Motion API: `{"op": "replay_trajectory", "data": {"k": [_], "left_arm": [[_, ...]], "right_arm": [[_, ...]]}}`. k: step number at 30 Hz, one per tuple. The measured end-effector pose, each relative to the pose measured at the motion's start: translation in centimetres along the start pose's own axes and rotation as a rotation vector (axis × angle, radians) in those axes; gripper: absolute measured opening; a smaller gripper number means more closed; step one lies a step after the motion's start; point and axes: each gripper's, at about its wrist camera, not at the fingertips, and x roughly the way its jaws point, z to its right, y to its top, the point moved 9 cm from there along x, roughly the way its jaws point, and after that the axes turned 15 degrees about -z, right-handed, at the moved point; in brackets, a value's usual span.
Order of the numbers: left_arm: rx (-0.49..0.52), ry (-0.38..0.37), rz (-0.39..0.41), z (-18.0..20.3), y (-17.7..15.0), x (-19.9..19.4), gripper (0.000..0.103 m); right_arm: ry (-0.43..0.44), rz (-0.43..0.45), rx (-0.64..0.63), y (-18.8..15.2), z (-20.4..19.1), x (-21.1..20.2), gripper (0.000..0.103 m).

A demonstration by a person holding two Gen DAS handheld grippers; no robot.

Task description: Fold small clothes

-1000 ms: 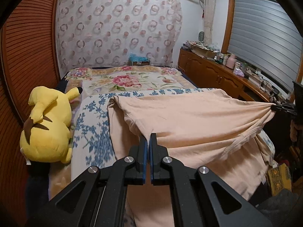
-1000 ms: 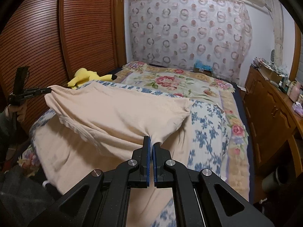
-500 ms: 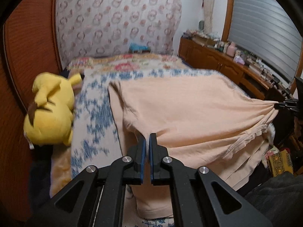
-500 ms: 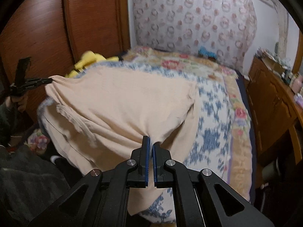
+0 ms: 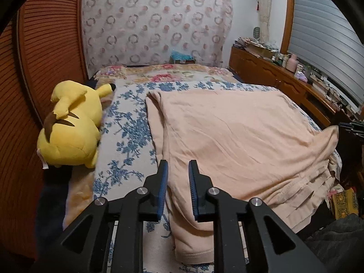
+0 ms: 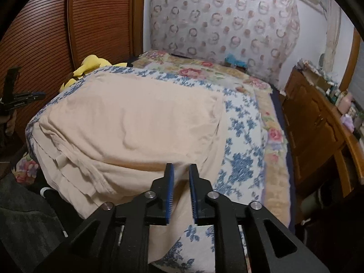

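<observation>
Peach garment (image 5: 238, 136) spread flat on bed (image 5: 127, 136), right of plush (image 5: 70, 125). Soft, light, limp; likely to sag and crease. Best pinched at hem corners. Left tool (image 5: 178, 170) and right tool (image 6: 181, 173) opening, cloth between jaws unpressed.

Ring-patterned curtain (image 5: 157, 22), louvred wooden wardrobe (image 6: 68, 22), cluttered sideboard (image 5: 273, 70), shuttered window (image 5: 323, 29).

The bed (image 5: 127, 122) has open room on the flowery cover left of the shirt (image 5: 227, 136). A yellow toy (image 5: 70, 125) blocks the left edge by the wall. On the right, a cabinet (image 6: 314, 118) stands close, maybe leaving a thin gap.
</observation>
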Motion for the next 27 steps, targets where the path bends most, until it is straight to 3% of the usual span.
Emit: {"op": "replay_trajectory", "data": {"k": [3, 6, 16, 20, 22, 24, 27], "left_arm": [[-0.013, 0.008, 0.014, -0.1, 0.4, -0.1, 0.019], [-0.025, 0.011, 0.027, -0.2, 0.9, 0.0, 0.019], [-0.027, 0.033, 0.034, 0.3, 1.7, 0.8, 0.024], [-0.034, 0.022, 0.030, 0.5, 1.9, 1.4, 0.041], [-0.038, 0.022, 0.015, 0.4, 1.7, 2.1, 0.044], [-0.049, 0.014, -0.009, 0.1, 1.4, 3.0, 0.059], [-0.063, -0.001, -0.039, -0.2, 0.6, 4.1, 0.071]], "right_arm": [[0.007, 0.029, 0.006, 0.1, -0.1, -0.9, 0.041], [-0.008, 0.051, 0.010, 0.0, -0.2, -1.3, 0.051], [0.036, 0.061, 0.015, 0.9, -2.0, 2.5, 0.053], [0.056, 0.042, 0.010, 1.3, -2.8, 4.9, 0.053], [0.065, 0.030, 0.011, 1.5, -3.2, 5.9, 0.053], [0.076, 0.014, 0.017, 1.5, -3.3, 6.8, 0.053], [0.068, -0.009, 0.017, 1.5, -3.5, 8.0, 0.053]]}}
